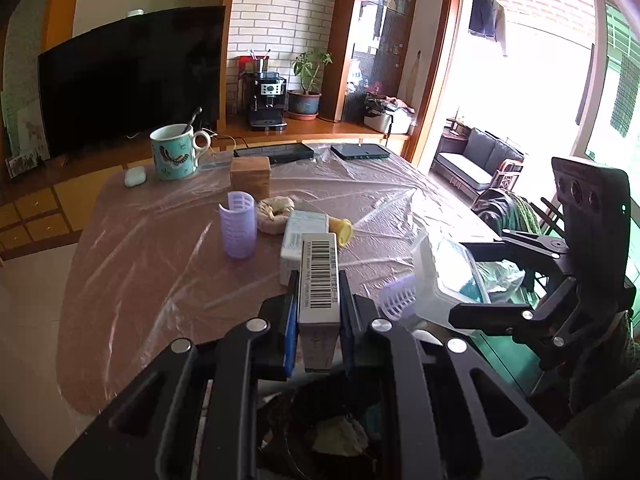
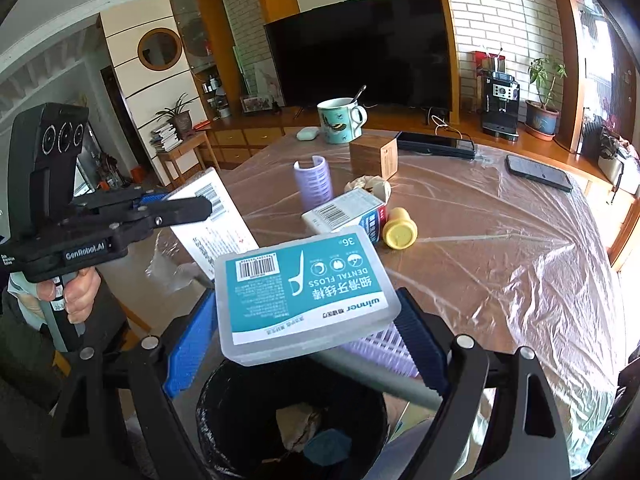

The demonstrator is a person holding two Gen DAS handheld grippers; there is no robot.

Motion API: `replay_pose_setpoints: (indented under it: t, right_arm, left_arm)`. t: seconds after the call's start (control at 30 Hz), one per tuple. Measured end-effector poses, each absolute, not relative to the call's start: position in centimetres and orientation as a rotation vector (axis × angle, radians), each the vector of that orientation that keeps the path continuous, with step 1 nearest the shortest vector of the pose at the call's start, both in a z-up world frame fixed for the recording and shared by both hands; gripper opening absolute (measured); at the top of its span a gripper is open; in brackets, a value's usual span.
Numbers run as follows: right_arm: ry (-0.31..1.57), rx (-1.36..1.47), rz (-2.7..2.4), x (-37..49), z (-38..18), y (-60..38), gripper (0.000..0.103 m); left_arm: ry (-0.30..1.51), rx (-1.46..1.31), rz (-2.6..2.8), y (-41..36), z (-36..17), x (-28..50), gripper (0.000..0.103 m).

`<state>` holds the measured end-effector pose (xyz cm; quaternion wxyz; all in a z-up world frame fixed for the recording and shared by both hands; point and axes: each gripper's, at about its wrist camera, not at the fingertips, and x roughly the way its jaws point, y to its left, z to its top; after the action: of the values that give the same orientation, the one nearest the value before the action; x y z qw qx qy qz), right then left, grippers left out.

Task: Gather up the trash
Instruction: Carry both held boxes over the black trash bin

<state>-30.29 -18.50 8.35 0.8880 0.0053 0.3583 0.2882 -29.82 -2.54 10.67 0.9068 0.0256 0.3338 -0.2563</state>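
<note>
1. Our left gripper is clamped on a flat white carton with a barcode, held over the table's near edge.
2. Our right gripper grips a dental floss box across its width, a lilac hair roller pinched beside it, above the black bin.
3. The bin already holds crumpled scraps.
4. On the plastic-covered table, mid-surface, lie a white box, a yellow cap and an upright lilac roller; a butterfly mug stands at the far edge.
</note>
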Motion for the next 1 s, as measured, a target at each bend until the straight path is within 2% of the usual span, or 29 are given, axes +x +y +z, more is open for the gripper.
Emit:
replay_pose_setpoints:
  t: [0.57, 1.0]
  right_arm:
    - [0.841, 0.018, 0.618, -34.5, 5.7, -19.2, 0.085]
    - [0.925, 0.018, 0.590, -35.9, 2.3, -19.2, 0.085]
  left_arm:
    - [0.774, 0.076, -0.615, -3.4, 8.3, -33.8, 0.019]
    - [0.876, 0.112, -0.633, -4.4, 4.1, -34.8, 0.019]
